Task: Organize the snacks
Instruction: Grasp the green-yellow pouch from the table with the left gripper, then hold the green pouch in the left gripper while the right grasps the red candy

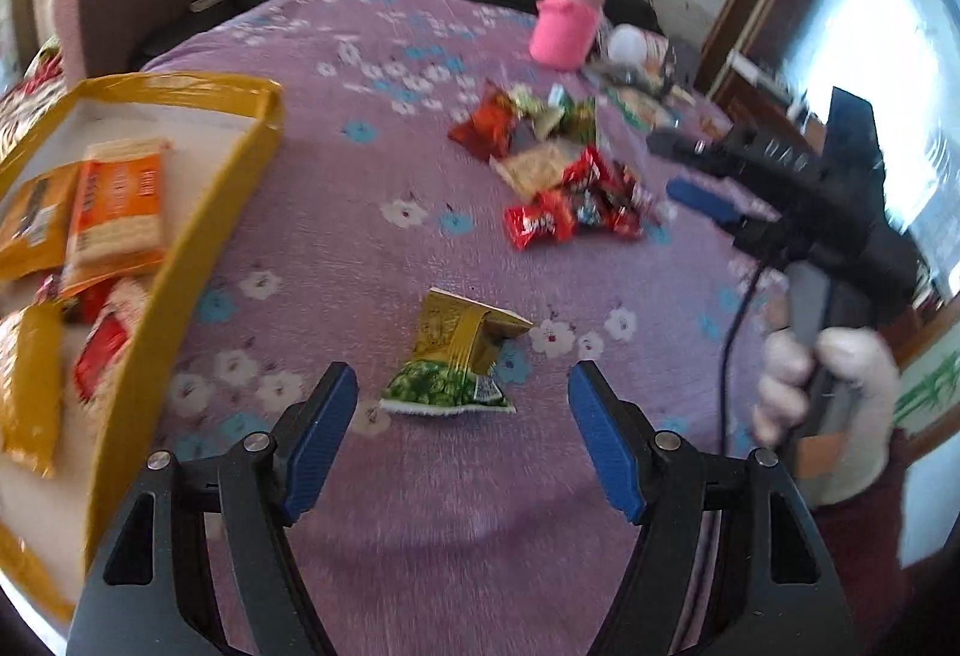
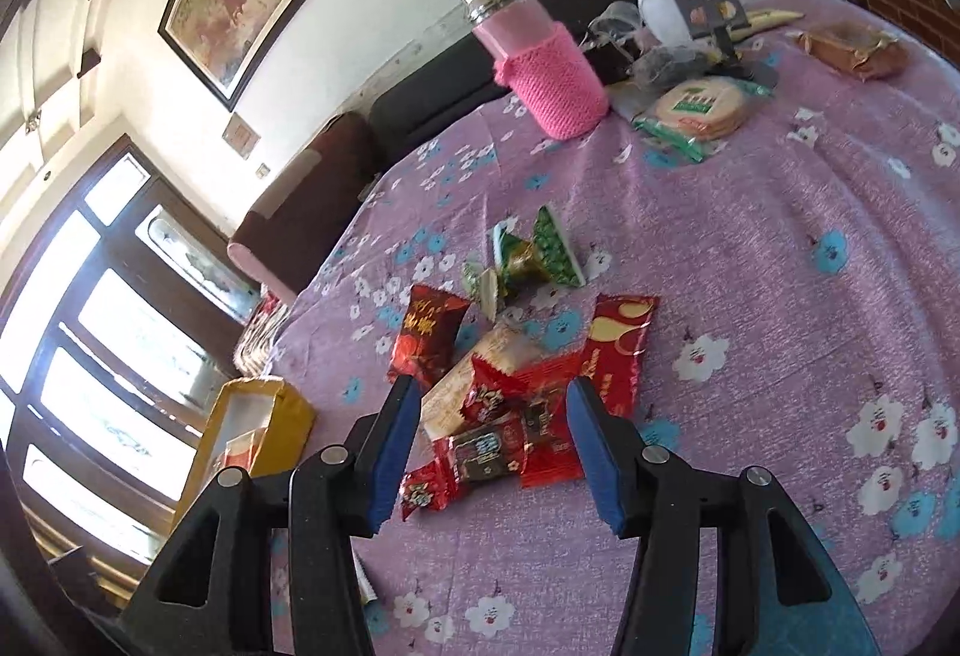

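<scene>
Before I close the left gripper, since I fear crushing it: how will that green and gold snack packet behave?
The green and gold snack packet looks crumpled and puffed, so probably floppy and light. Its glossy film may slip between the pads. Lying flat on the tablecloth, it should slide, not roll.

Yellow box (image 1: 180, 260) cut off at left edge

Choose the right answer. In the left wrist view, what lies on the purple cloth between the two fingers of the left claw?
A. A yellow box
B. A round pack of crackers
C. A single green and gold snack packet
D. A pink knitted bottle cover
C: the green and gold snack packet lies alone on the flowered purple cloth, ahead of the open left claw and between its fingers, which do not touch it.
</scene>
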Available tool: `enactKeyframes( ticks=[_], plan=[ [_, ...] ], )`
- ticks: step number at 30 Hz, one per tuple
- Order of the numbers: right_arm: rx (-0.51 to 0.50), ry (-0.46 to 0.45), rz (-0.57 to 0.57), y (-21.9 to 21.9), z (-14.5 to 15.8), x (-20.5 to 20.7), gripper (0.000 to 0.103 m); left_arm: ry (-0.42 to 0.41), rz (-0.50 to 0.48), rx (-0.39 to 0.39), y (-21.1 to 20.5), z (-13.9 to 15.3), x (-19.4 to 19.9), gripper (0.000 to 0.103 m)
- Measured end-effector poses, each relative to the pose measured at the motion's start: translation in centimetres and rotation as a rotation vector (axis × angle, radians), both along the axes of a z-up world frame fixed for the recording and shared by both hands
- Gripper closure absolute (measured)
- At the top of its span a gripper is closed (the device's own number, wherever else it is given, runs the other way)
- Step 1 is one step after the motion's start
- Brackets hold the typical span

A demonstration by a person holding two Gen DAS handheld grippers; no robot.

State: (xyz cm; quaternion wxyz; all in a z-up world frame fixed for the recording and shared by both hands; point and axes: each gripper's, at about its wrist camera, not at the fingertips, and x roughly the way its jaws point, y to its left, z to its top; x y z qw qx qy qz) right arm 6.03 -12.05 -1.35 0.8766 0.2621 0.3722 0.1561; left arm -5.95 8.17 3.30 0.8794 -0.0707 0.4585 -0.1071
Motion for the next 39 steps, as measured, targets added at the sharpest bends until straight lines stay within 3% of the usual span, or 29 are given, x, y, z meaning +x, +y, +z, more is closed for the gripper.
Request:
enactKeyframes(
  ticks=[5,7,8,11,15,21,24,26,28,30,32,33,34,39],
  plan=[
    [0.017,0.02,0.029,0.5,-0.5,0.2,0.049,0.009,-0.075,0.106,-2.0,-2.2,2.5,0.032],
    [0.017,0.028,0.027,0.6,-0.7,0.2,0.048,0.008,-0.114,0.14,-2.5,-2.2,2.4,0.067],
    [0.019,0.035,0.029,0.7,-0.8,0.3,0.048,0.003,-0.126,0.155,-2.7,-2.1,2.3,0.067],
    [0.018,0.049,0.059,1.4,-1.2,0.5,0.047,-0.009,-0.127,0.142,-2.2,-2.0,1.9,0.069],
    [-0.021,0.065,0.118,3.2,-1.8,0.6,0.048,-0.03,-0.097,0.072,-0.7,-0.7,1.1,0.081],
    [-0.067,0.023,0.134,4.5,-1.4,0.0,0.048,-0.056,-0.069,0.001,1.4,0.5,0.0,0.081],
    [-0.043,0.045,0.131,4.6,-1.2,0.6,0.048,-0.036,-0.108,-0.038,1.8,0.2,0.6,0.08],
    [-0.011,0.052,0.139,4.8,-0.7,1.1,0.048,-0.03,-0.136,-0.026,1.4,0.2,1.2,0.073],
    [-0.014,0.062,0.143,5.5,-0.1,2.0,0.048,-0.018,-0.169,0.011,0.1,-0.2,2.0,0.045],
    [-0.034,0.082,0.152,6.6,0.2,3.4,0.048,-0.008,-0.186,0.056,-1.0,-0.9,2.8,0.039],
    [-0.054,0.116,0.152,7.8,0.1,5.2,0.048,0.011,-0.198,0.09,-1.9,-1.7,3.3,0.039],
    [-0.06,0.129,0.151,8.2,0.0,5.8,0.048,0.019,-0.202,0.1,-2.1,-2.1,3.4,0.048],
    [-0.08,0.146,0.145,8.8,-0.1,6.8,0.048,0.003,-0.199,0.121,-2.3,-2.1,3.4,0.066],
    [-0.177,0.196,0.108,10.7,-0.8,9.7,0.048,0.003,-0.178,0.049,-0.3,-1.6,3.5,0.075]
  ],
)
